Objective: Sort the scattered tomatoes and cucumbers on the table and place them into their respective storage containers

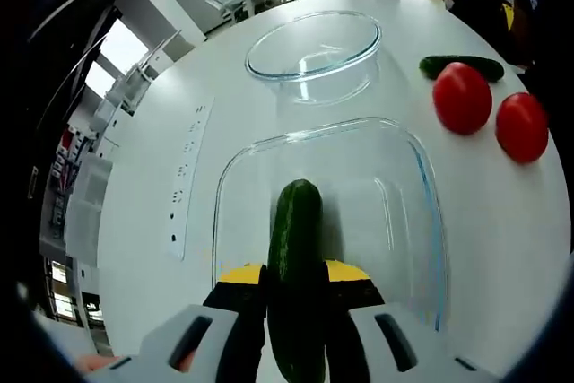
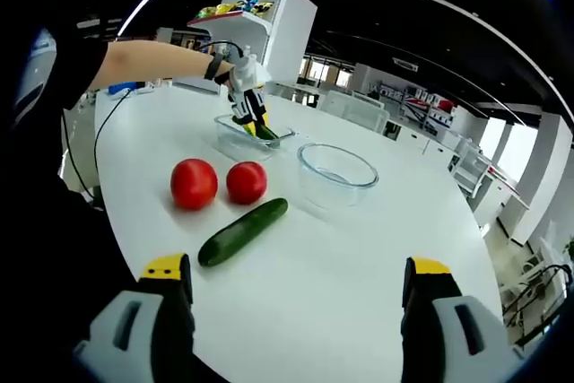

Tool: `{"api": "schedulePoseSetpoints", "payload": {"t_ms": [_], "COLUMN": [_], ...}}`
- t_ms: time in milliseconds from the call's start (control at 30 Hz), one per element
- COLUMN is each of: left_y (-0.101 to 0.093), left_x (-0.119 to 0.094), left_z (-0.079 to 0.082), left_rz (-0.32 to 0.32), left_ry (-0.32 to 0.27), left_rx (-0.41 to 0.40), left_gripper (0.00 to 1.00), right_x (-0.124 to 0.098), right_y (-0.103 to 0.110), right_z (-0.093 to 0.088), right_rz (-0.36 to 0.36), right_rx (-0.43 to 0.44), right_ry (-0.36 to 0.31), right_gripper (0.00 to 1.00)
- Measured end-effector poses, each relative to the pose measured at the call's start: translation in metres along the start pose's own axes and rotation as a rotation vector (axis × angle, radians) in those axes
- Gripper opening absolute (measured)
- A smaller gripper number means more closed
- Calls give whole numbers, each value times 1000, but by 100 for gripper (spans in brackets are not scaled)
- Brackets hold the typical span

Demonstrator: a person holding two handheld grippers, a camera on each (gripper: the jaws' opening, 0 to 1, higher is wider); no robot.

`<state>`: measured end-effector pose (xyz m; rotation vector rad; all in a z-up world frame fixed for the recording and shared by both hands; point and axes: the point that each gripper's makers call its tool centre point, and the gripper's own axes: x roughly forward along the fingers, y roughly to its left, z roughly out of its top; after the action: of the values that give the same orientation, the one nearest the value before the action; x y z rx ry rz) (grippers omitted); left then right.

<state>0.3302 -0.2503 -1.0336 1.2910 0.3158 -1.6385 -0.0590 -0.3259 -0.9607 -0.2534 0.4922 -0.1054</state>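
Our left gripper (image 1: 296, 329) squeezes a long dark green cucumber (image 1: 296, 266), pointing up-frame over the clear rectangular glass dish (image 1: 430, 213). Our right gripper (image 2: 296, 311) gapes wide, holding nothing.

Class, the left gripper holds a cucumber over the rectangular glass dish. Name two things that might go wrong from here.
1. The cucumber sticks out well beyond the left gripper fingers; released tilted, it may strike the dish wall or lie across its rim.
2. The two tomatoes sit close beside the loose cucumber; the open right gripper reaching in may nudge one rolling.
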Motion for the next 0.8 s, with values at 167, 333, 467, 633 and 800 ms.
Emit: {"api": "schedulePoseSetpoints", "payload": {"t_ms": [167,333,467,633,800], "left_y": [-2,-4,-8,-12,-14], "left_x": [-2,-2,-1,2,-4], "left_z": [1,4,1,-2,2], "left_rz": [-4,-3,33,63,54], "left_ry": [-28,-76,-92,-68,-102], "left_rx": [-24,-27,-34,0,-35], "left_gripper": [23,24,26,28,28], "right_x": [-3,-4,-3,-4,-2], "right_y": [0,-1,0,1,-4], "right_z": [0,-1,1,0,-2], "right_rz": [-3,-7,-2,1,-11], "right_rx": [-1,-2,-4,-7,0], "right_ry": [-4,-1,-5,-2,6], "right_gripper": [95,95,95,95,95]}}
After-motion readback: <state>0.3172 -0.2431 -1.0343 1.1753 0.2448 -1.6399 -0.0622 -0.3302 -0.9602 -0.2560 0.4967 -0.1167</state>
